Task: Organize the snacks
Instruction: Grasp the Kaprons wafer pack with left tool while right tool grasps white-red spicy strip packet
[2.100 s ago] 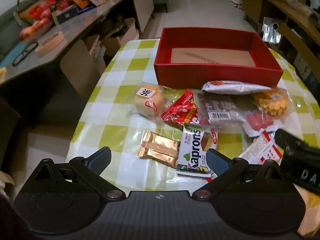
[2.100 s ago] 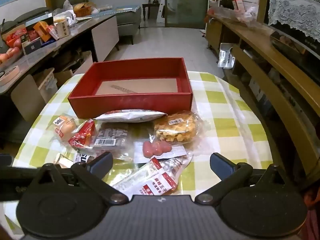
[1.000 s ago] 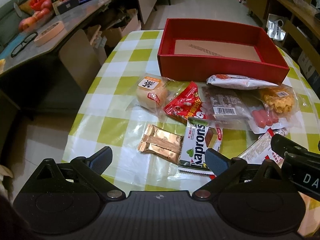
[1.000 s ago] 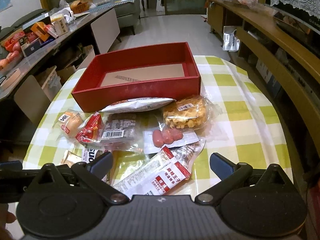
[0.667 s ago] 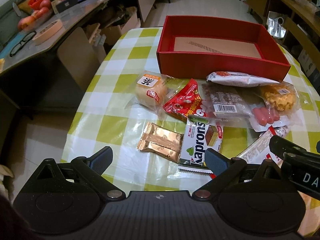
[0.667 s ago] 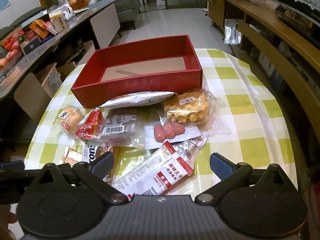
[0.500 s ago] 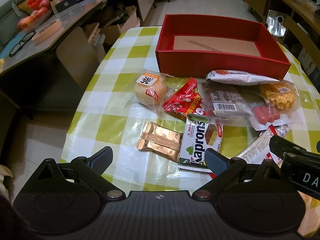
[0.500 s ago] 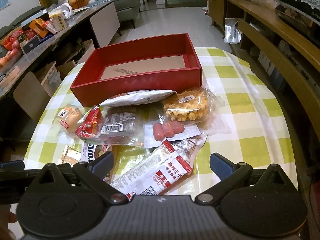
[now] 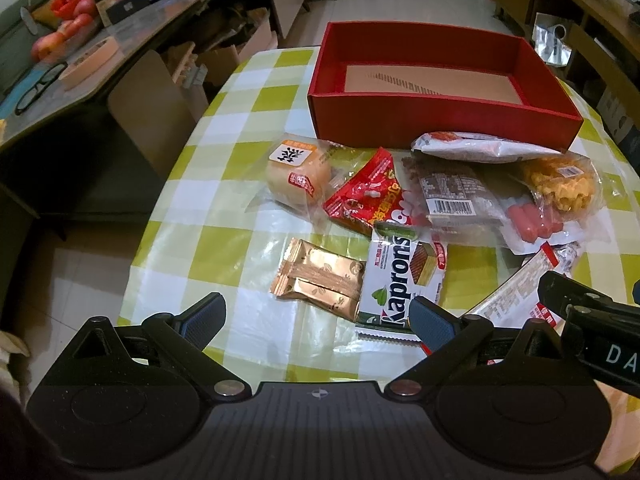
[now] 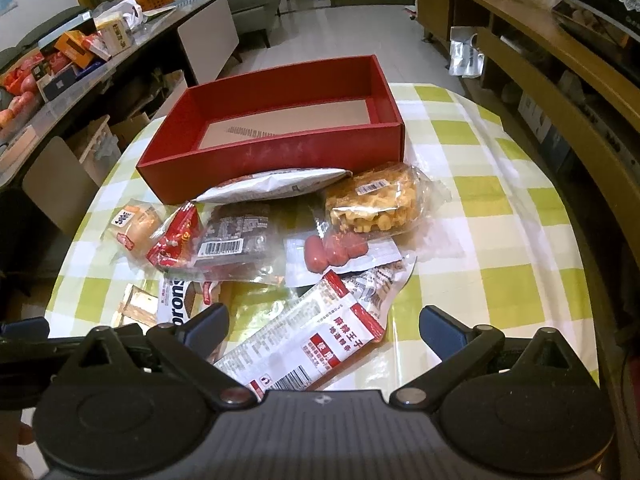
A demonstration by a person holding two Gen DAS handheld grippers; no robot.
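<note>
On the checked tabletop (image 9: 224, 240) the snacks lie in a loose heap in front of the red box (image 9: 440, 116), which stands at the far side with only its cardboard floor showing. At the left is a wrapped bun (image 9: 298, 174), and nearer lies a gold packet (image 9: 320, 280). Next to that lies the wafer pack (image 9: 404, 276), touching the red bag (image 9: 366, 198) beyond it. Further right a brown bar (image 9: 452, 192) sits under a long white pouch (image 9: 476, 146) that rests against the box wall. Then come the sausages (image 10: 334, 250), the waffle (image 10: 376, 202) and a long striped packet (image 10: 308, 344). The left gripper (image 9: 316, 316) hovers above the gold packet, jaws spread and holding nothing. The right gripper (image 10: 324, 324) hangs over the striped packet, jaws spread wide too.
</note>
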